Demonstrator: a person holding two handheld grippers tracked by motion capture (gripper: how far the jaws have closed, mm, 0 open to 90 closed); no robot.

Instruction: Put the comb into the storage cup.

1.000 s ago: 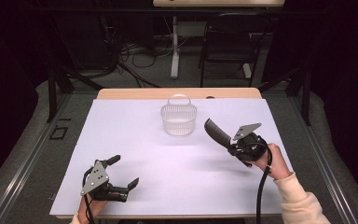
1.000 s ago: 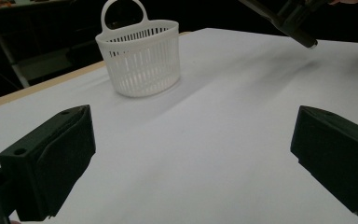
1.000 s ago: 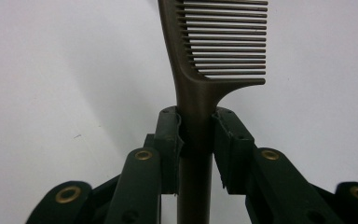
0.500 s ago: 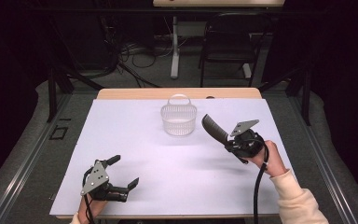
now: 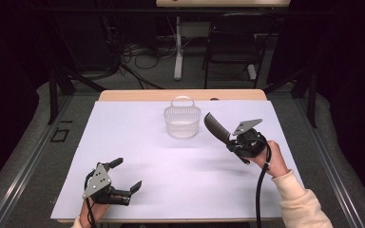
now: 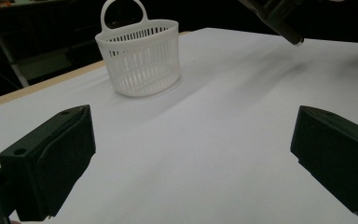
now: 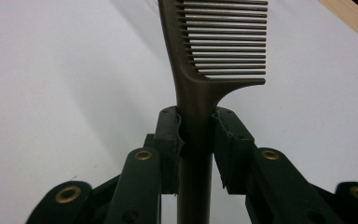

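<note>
Table [image 5: 138,142], white-covered: two hand-held grippers and a basket are borne. Basket [image 5: 182,121], white slatted plastic, upright, is set toward twelve o'clock. Left gripper [image 5: 123,176], at seven o'clock, is held with jaws spread wide, nothing between. Right gripper [image 5: 232,143], at three o'clock, is clamped on the handle of a dark comb [image 5: 215,126], teeth end raised just beside the basket.

Table: I see a wooden table [image 5: 123,95], its bare edge showing at the far side.
Cover: a white sheet [image 5: 171,161] spreads over it.
On sheet: a white slatted basket [image 5: 182,121], upright, handle up.
</note>
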